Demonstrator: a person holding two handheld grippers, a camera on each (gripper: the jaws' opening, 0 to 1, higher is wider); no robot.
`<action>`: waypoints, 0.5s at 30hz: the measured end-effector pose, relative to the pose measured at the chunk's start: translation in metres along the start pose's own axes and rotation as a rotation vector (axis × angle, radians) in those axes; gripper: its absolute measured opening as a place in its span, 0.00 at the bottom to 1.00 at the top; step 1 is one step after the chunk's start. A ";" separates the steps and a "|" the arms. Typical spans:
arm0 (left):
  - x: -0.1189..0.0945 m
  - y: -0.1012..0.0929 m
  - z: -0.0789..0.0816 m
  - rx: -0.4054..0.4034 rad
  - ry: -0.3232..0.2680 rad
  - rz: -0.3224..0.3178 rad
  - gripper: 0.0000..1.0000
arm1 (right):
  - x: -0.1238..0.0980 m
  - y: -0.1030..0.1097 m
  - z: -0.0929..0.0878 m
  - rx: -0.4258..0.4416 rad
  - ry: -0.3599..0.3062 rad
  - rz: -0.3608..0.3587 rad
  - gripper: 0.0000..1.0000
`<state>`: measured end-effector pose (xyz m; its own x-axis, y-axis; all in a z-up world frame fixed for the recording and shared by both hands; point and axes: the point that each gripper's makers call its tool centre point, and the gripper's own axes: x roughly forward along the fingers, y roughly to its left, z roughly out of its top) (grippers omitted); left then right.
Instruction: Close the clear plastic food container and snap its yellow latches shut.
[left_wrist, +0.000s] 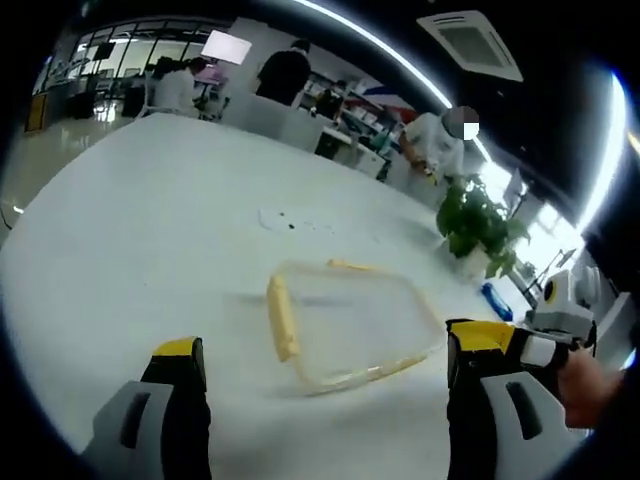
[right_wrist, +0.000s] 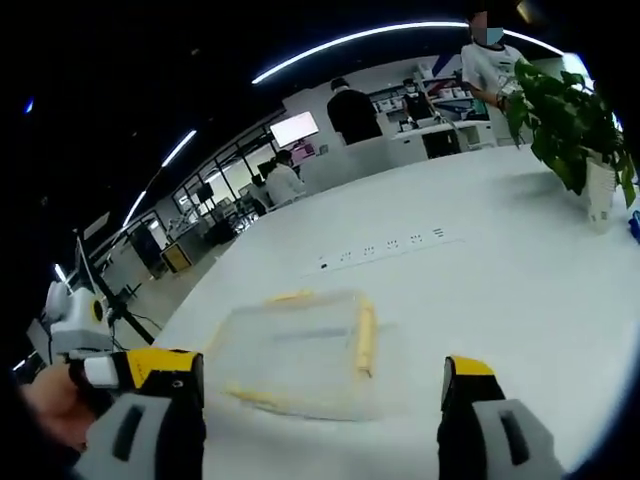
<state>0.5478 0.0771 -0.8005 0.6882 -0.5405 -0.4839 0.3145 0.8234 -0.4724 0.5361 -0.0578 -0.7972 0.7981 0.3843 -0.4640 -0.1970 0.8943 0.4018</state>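
Clear plastic food container (left_wrist: 350, 325) lying on the white table (left_wrist: 150, 230), ahead of and between the left gripper (left_wrist: 325, 365) jaws, which stand wide apart and empty. Same for the right gripper (right_wrist: 322, 380): jaws apart, container just ahead. Yellow latches (left_wrist: 282, 317) out along the edges. Best approached level, pressing each latch squarely against the rim while bracing the opposite side.

A big white surface (left_wrist: 150, 230) fills the room. A green plant (right_wrist: 565, 110) sits in a white pot. Long light strips (right_wrist: 340, 42) glow on the dark ceiling (people stand by far desks (left_wrist: 345, 140)).
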 end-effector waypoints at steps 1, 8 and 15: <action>-0.002 -0.001 0.000 0.002 -0.001 -0.003 0.99 | -0.003 0.001 0.001 -0.003 -0.005 0.002 1.00; -0.025 -0.006 -0.006 0.032 0.012 -0.005 0.99 | -0.027 0.012 0.000 -0.001 -0.030 0.005 1.00; -0.051 -0.020 -0.010 0.068 0.009 -0.013 0.99 | -0.063 0.026 -0.004 -0.005 -0.056 0.016 1.00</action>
<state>0.4995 0.0865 -0.7740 0.6781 -0.5525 -0.4847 0.3670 0.8259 -0.4280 0.4782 -0.0575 -0.7604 0.8254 0.3855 -0.4125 -0.2128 0.8892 0.4050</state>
